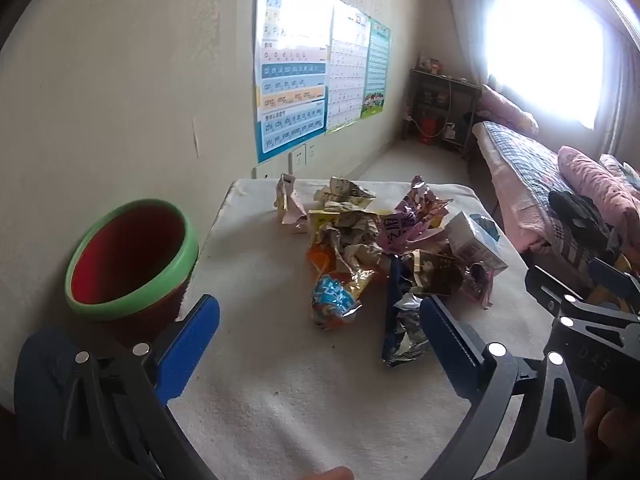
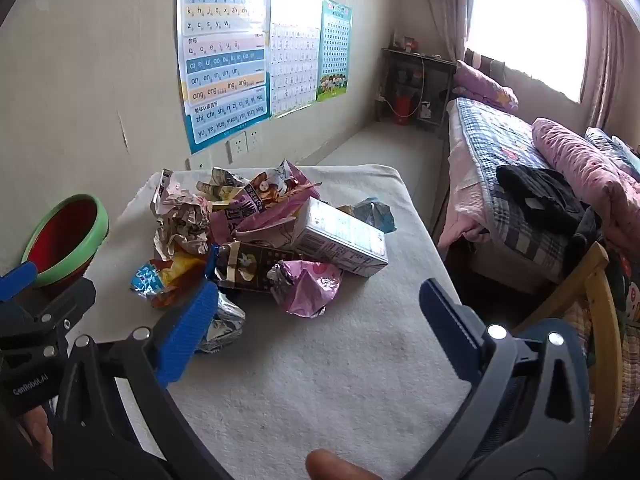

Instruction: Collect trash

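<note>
A pile of crumpled snack wrappers (image 1: 360, 236) lies on a white-covered table (image 1: 280, 380), with a white carton (image 1: 474, 242) at its right. A red bin with a green rim (image 1: 132, 256) stands at the table's left edge. My left gripper (image 1: 320, 316) is open and empty above the table, short of a blue-orange wrapper (image 1: 334, 300) and a silver wrapper (image 1: 402, 332). In the right wrist view my right gripper (image 2: 318, 300) is open and empty, short of a pink wrapper (image 2: 306, 286). The carton (image 2: 340, 236), the pile (image 2: 224, 216) and the bin (image 2: 68, 236) also show there.
A wall with posters (image 1: 292, 80) runs behind the table. A bed with a plaid quilt (image 2: 500, 152) and pink pillows stands to the right. A wooden chair back (image 2: 600, 300) is near my right gripper. A dark shelf (image 2: 416, 84) stands in the far corner.
</note>
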